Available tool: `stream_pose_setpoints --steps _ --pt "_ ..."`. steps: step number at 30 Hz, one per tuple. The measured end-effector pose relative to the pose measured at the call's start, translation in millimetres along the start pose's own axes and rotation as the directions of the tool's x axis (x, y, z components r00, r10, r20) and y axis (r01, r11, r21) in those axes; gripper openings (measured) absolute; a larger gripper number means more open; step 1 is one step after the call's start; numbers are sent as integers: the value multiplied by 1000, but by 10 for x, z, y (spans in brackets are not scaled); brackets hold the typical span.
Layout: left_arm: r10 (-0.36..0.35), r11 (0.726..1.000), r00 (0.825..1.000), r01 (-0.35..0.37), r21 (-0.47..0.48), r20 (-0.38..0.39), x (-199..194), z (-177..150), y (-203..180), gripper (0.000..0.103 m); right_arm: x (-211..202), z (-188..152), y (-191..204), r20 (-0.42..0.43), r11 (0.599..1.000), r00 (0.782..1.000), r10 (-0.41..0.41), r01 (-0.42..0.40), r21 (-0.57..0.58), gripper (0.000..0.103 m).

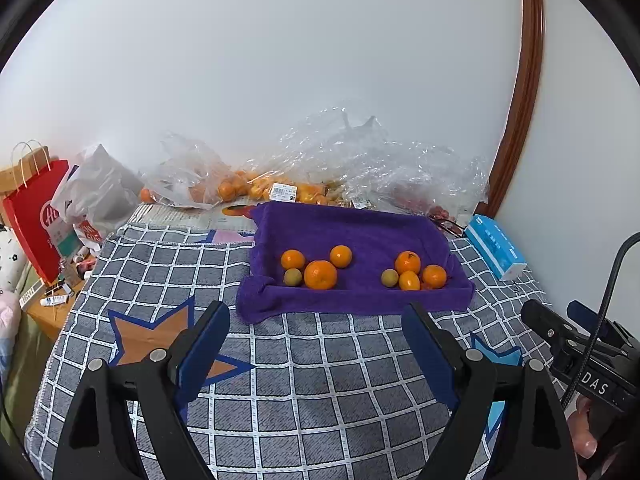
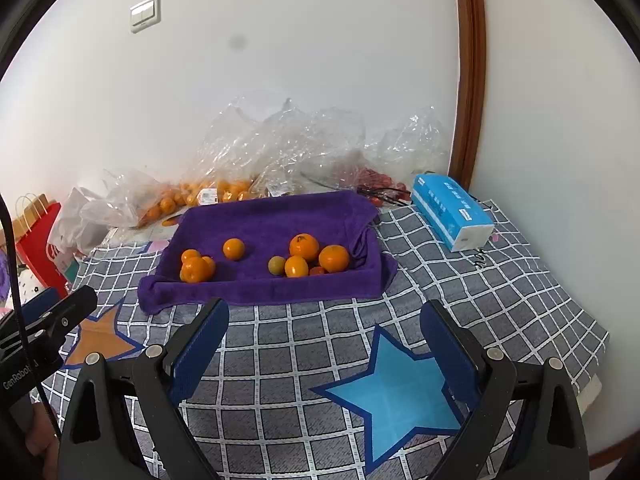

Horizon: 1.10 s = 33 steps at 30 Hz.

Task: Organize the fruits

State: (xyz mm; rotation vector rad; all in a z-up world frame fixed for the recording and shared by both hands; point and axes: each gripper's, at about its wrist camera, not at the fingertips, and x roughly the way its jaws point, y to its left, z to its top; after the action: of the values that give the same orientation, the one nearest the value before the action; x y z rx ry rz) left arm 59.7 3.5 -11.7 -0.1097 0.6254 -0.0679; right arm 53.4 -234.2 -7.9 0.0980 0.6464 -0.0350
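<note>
Both two-finger claws, left (image 1: 316, 320) and right (image 2: 324, 318), hover spread and empty; ahead, two clusters of round orange fruits (image 1: 320, 275) lie on a purple towel-lined tray (image 1: 360, 232), sorting stage unclear.

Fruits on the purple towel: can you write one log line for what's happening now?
left gripper: open, empty | right gripper: open, empty | fruits: two clusters on purple towel | contact: none

A purple towel (image 1: 360, 240) holds orange fruits (image 1: 320, 275) and two dull yellow-green ones (image 1: 293, 277). Beneath lies a grey cloth (image 2: 320, 360) checked with white lines — orange star (image 1: 152, 340) and light blue star (image 2: 396, 396), both edged dark blue. The tissue pack (image 2: 448, 210) is blue and white; the paper bag (image 1: 34, 216), red.
</note>
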Motion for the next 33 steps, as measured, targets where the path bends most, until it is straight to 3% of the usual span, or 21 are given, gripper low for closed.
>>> stream_pose_setpoints --steps 33 --pt "10 1000 1000 -9 -9 2 -19 10 24 88 -16 7 33 7 1000 1000 -3 3 -12 96"
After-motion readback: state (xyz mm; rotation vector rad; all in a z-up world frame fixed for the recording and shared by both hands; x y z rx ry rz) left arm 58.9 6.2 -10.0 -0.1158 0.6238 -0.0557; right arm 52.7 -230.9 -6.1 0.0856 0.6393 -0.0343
